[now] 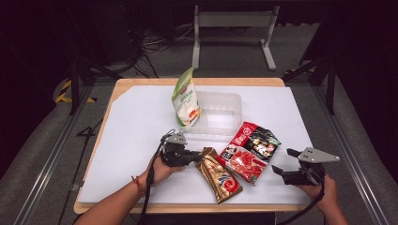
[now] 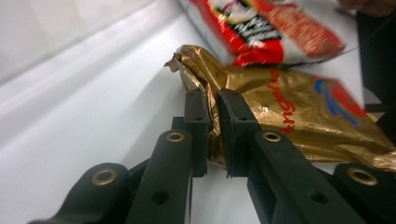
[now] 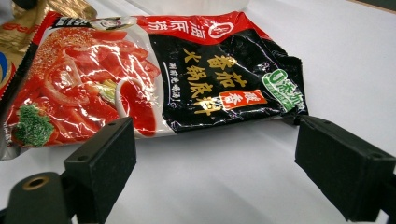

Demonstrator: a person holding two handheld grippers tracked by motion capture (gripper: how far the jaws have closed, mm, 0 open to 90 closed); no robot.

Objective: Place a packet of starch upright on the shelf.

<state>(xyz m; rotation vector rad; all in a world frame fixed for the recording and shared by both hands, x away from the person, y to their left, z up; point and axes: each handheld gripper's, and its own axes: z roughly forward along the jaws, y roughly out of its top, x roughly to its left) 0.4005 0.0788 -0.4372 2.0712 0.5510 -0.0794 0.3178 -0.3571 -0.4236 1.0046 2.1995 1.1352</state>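
I take the clear plastic tray [image 1: 224, 112] near the far middle of the bench [image 1: 131, 122] as my landmark. In front of the tray, towards me and a little left, lies the gold packet [image 1: 218, 174], crumpled and shiny, with red letters and a blue and red mark on it. My left gripper [image 1: 193, 156] has its jaws pressed on the wrinkled upper end of this gold packet [image 2: 299, 116], and the foil is pinched between them. Just right of the gold packet, also in front of the tray, lies the red and black packet [image 1: 248, 152], flat, with a picture of tomato slices and yellow characters [image 3: 154, 74]. My right gripper [image 1: 287, 161] is right of this packet, its jaws spread wide and holding nothing. A green and white bag [image 1: 186, 99] stands leaning at the left wall of the tray.
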